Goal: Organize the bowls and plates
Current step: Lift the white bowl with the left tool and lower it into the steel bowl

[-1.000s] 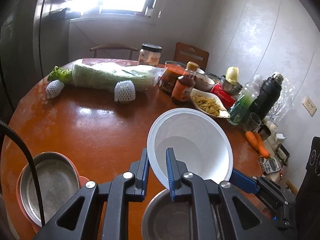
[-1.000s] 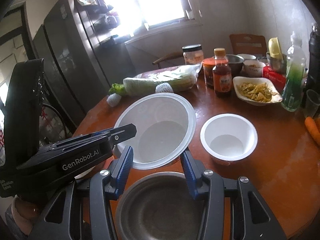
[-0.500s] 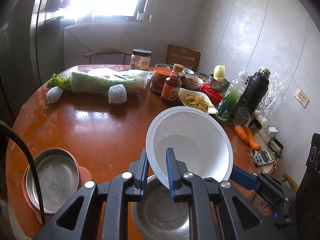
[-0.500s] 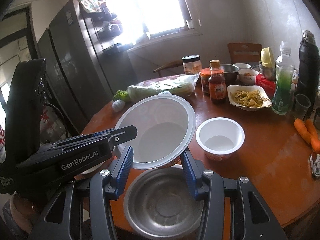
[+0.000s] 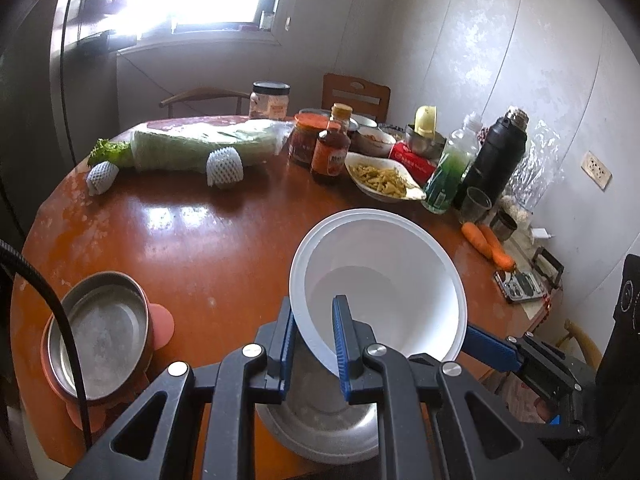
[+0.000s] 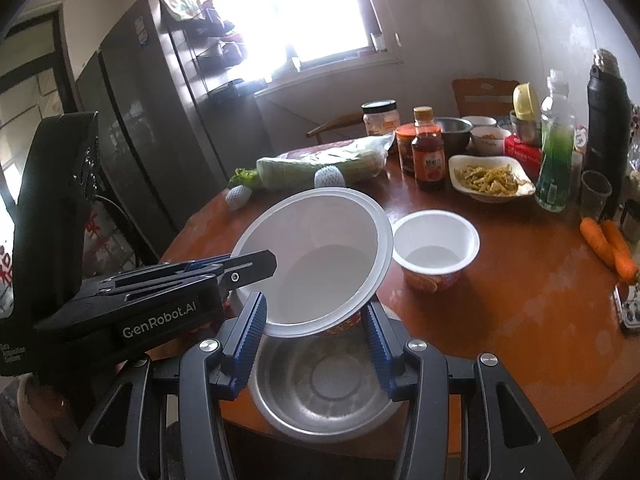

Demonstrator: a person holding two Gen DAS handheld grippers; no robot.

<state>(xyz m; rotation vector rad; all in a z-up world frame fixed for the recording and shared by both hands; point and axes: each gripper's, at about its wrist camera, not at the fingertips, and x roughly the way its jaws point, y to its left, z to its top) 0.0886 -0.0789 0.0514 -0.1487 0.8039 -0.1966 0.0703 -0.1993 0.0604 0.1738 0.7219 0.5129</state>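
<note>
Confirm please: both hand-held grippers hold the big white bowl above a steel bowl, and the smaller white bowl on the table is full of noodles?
Not quite. The smaller white bowl is empty, as the right wrist view shows. The rest holds: the left hand-held gripper and right hand-held gripper hold the big white bowl above the steel bowl.

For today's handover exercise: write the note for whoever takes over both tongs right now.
Left tongs: shut on the rim of the large white bowl, which is tilted in the air.
Right tongs: shut on the bowl's base.
Steel bowl sits beneath, at the table edge; small white bowl beside; steel dish further left.
Done: large bowl lifted.
Left: set it down, group the rest.
</note>
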